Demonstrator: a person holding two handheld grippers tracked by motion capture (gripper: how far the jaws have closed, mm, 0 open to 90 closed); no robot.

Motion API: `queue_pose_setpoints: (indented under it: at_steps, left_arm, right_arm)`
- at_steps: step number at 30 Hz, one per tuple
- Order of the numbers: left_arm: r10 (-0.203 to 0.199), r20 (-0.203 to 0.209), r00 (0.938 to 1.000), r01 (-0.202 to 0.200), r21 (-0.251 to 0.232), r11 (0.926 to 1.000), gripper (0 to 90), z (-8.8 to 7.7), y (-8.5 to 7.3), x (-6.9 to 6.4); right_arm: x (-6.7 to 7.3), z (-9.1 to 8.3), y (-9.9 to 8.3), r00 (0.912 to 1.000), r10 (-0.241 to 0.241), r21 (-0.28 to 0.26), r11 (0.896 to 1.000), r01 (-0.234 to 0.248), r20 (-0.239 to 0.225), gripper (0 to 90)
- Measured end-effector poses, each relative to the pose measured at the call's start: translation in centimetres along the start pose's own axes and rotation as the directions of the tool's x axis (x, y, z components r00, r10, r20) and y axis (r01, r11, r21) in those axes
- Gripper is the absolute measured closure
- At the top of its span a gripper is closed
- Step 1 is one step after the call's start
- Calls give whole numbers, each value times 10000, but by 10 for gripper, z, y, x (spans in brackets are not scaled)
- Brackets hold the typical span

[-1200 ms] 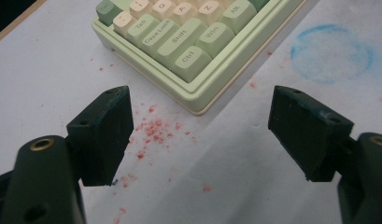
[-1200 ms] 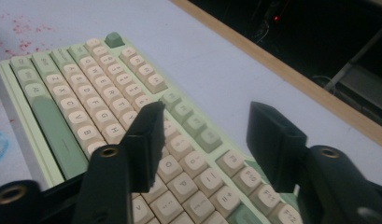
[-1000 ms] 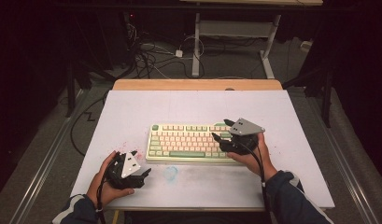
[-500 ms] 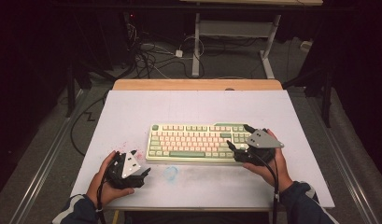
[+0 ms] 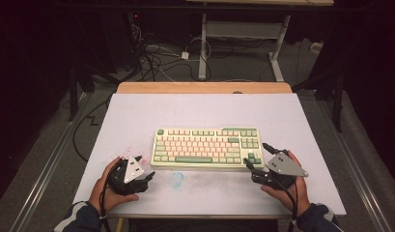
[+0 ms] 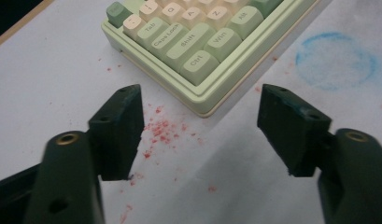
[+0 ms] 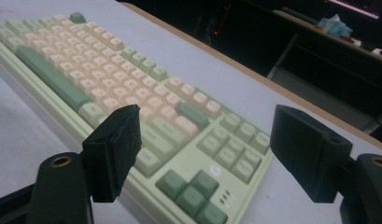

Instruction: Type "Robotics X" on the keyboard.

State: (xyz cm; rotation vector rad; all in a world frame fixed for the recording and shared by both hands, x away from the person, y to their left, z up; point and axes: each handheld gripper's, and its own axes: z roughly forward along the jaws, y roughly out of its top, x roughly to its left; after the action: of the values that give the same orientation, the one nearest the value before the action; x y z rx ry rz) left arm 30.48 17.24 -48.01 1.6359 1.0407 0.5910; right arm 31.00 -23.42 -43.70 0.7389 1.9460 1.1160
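Both tongs flank the keyboard (image 5: 207,147), unclenched and grasping nothing. Left tongs (image 5: 148,178), whose jaws have just been closing, face its near-left corner; right tongs (image 5: 256,156) face its right end. Gripping remains undone.

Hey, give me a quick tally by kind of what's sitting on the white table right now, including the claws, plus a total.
Keyboard: 1, green and pink, lying flat.
Claws: 2, the left claw and the right claw, both open and holding nothing.
Blue ring mark on the table: 1.
Total: 4
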Motion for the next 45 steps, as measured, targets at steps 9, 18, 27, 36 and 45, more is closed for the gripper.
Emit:
queue_pose_setpoints:
  at_steps: [9, 18, 27, 36, 45]
  left_arm:
    - [-802, 252, 9965, 805, -115, 9967, 542, -3, 13, 4]
    - [-1088, 1049, 9885, 1048, 430, 9936, 872, 6, 28, 1]
    - [-1028, 1827, 9778, 917, 680, 9935, 873, 28, 46, -17]
    - [-674, 1973, 9780, 487, 981, 9940, 873, 68, 54, -38]
    - [-290, 1992, 9795, -23, 1552, 9879, 872, 92, 50, -49]
  right_arm:
    - [-7, -16, -19, 9999, 69, 656, 9978, -64, -76, 243]
    - [-5, -9, -24, 9990, -203, 1037, 9943, 243, -387, 243]
    - [0, -5, -24, 9974, -303, 1247, 9915, 383, -661, 243]
    - [-2, -4, -26, 9972, -272, 1352, 9901, 365, -698, 243]
    - [-1, -2, -27, 9963, -355, 1502, 9875, 471, -786, 243]
